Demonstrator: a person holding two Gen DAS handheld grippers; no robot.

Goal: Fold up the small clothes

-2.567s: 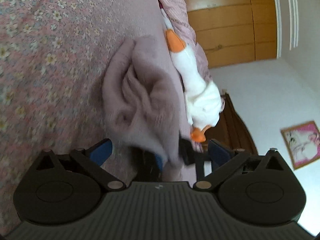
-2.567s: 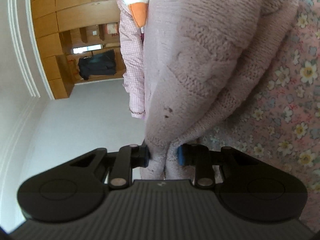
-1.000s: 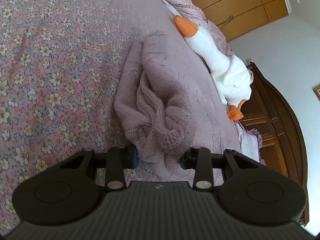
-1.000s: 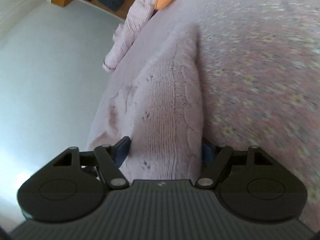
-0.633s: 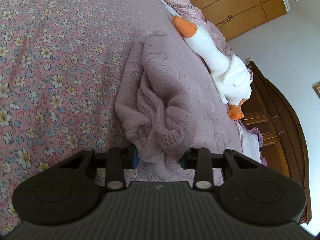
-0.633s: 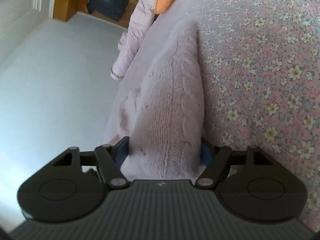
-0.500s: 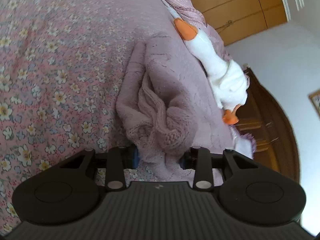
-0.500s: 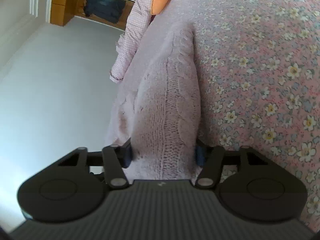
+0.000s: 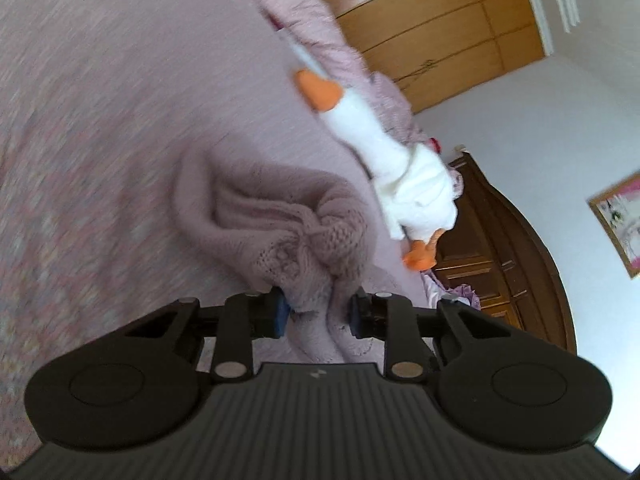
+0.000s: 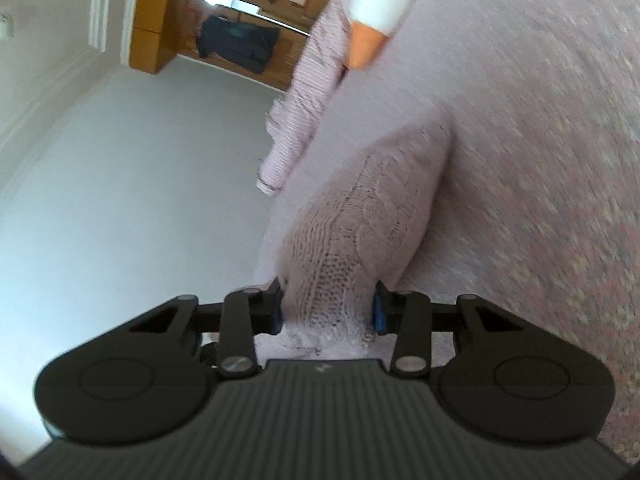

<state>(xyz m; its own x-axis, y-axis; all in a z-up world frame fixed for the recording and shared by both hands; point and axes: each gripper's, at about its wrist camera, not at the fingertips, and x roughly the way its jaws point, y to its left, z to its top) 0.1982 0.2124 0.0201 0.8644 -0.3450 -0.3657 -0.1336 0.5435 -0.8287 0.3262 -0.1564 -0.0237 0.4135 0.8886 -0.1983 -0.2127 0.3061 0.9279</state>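
Observation:
A mauve cable-knit sweater [image 9: 288,220] lies bunched on the floral bedspread [image 9: 100,140]. My left gripper [image 9: 318,314] is shut on a gathered fold of it, and the knit bulges out between the blue pads. In the right wrist view the same sweater [image 10: 360,232] runs forward as a thick roll. My right gripper [image 10: 328,312] is shut on its near end, the knit filling the gap between the fingers. Both views are motion-blurred.
A white plush goose [image 9: 396,172] with orange beak and feet lies beside the sweater; its beak [image 10: 364,48] shows in the right view. A pink checked garment [image 10: 304,92] hangs off the bed's far side. Wooden wardrobes [image 9: 440,28] and a dark headboard [image 9: 500,264] stand behind.
Both grippers have closed tighter on the sweater and swung with it. The bedspread now streaks with blur, and the sweater's held parts have lifted and bunched.

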